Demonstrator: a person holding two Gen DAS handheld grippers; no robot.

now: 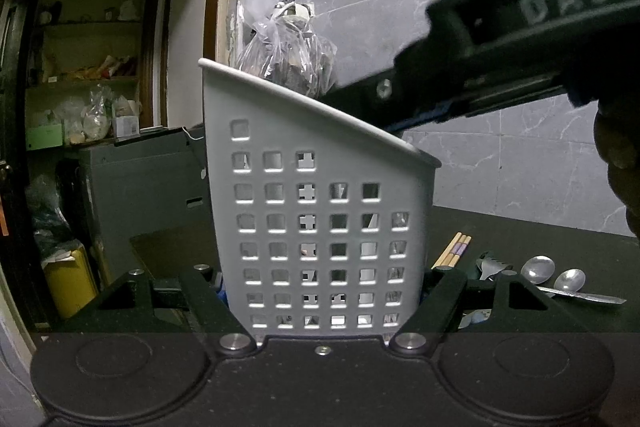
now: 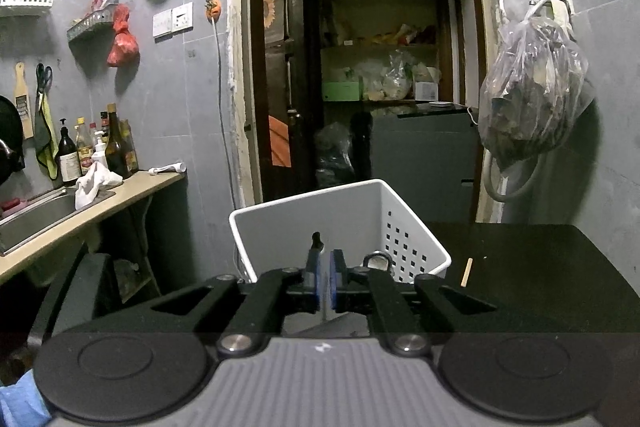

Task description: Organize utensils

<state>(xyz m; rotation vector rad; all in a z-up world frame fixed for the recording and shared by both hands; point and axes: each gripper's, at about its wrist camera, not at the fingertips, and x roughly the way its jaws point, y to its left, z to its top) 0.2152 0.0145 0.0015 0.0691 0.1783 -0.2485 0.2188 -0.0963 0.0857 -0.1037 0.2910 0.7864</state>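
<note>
A white perforated utensil holder (image 1: 320, 219) stands on the black table, clamped between the fingers of my left gripper (image 1: 324, 291). To its right lie wooden chopsticks (image 1: 452, 251), a fork (image 1: 490, 265) and two metal spoons (image 1: 560, 275). My right gripper (image 2: 325, 279) hovers over the holder (image 2: 340, 227), its blue pads nearly together on a thin dark utensil handle (image 2: 316, 241) that points into the holder. The right gripper also shows in the left wrist view (image 1: 400, 125), above the holder's rim. A dark ringed handle (image 2: 378, 261) sits inside the holder.
A single chopstick (image 2: 466, 272) lies on the black table (image 2: 540, 267) right of the holder. A sink counter (image 2: 80, 211) with bottles is at left. A plastic bag (image 2: 532, 95) hangs on the wall at right. A doorway to a pantry is behind.
</note>
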